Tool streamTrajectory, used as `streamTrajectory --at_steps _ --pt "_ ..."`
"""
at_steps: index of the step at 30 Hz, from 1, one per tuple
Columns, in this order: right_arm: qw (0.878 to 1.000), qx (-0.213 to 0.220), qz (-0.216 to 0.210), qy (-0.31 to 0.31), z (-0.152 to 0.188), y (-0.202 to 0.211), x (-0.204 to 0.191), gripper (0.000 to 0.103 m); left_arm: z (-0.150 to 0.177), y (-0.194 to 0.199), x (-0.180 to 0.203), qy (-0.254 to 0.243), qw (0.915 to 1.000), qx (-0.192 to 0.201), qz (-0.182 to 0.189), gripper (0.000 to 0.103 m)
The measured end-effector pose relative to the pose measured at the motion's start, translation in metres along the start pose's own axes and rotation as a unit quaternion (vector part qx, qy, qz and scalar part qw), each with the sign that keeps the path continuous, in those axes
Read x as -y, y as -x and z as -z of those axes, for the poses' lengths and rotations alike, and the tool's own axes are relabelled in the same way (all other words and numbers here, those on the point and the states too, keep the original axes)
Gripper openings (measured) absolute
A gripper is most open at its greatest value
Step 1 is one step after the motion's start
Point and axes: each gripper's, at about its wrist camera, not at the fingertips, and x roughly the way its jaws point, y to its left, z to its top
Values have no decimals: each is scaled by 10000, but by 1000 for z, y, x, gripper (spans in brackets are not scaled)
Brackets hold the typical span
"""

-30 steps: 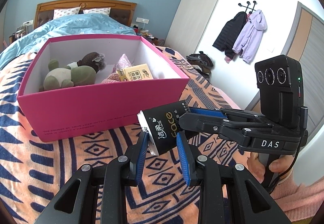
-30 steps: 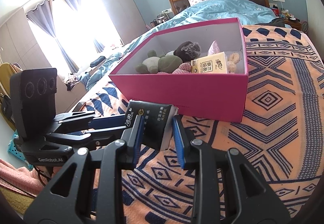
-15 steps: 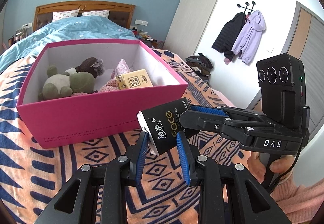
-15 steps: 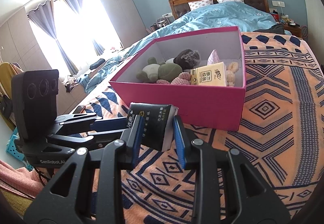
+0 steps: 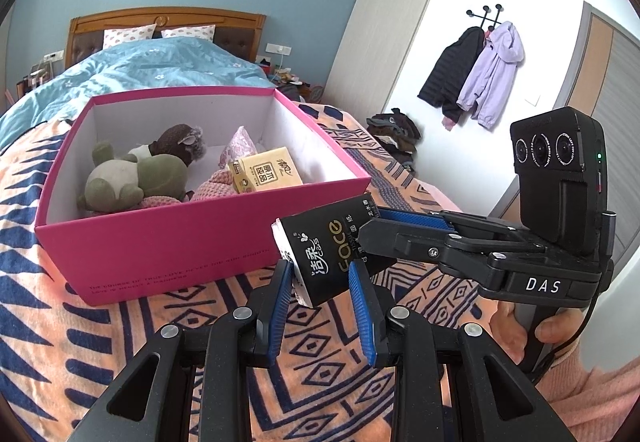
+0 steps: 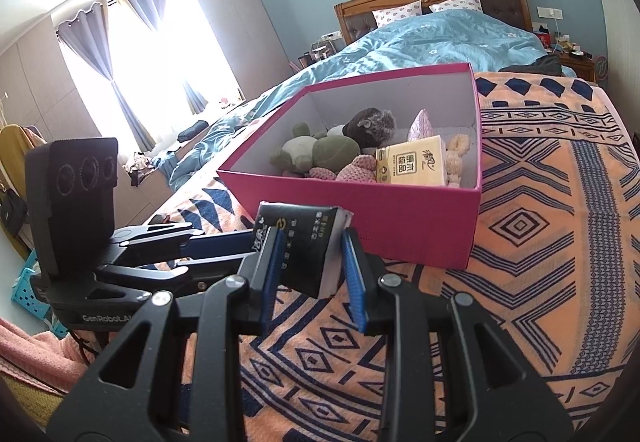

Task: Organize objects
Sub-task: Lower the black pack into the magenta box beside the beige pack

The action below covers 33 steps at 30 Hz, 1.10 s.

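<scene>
Low in the frame's centre, the black plastic-wrapped tissue pack (image 5: 328, 256) hangs before the pink cardboard box (image 5: 168, 242), both the left gripper (image 5: 320, 274) and the right gripper (image 6: 310, 246) seemingly pinching it. One should let go before it's lifted over the rim.

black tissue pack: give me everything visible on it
The black tissue pack is a small soft glossy plastic-wrapped block with gold and white lettering and a white end showing. It hangs tilted in the air just in front of the pink box, above the patterned blanket. Left tongs and right tongs both pinch it, from crossing directions.
</scene>
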Motion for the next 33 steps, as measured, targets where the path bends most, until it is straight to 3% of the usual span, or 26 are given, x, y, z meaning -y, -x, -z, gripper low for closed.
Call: streamTrajectory --at_steps 33 --pt "9998 148 43 92 -10 8 -2 33 -11 -2 1 -76 9999 86 -7 29"
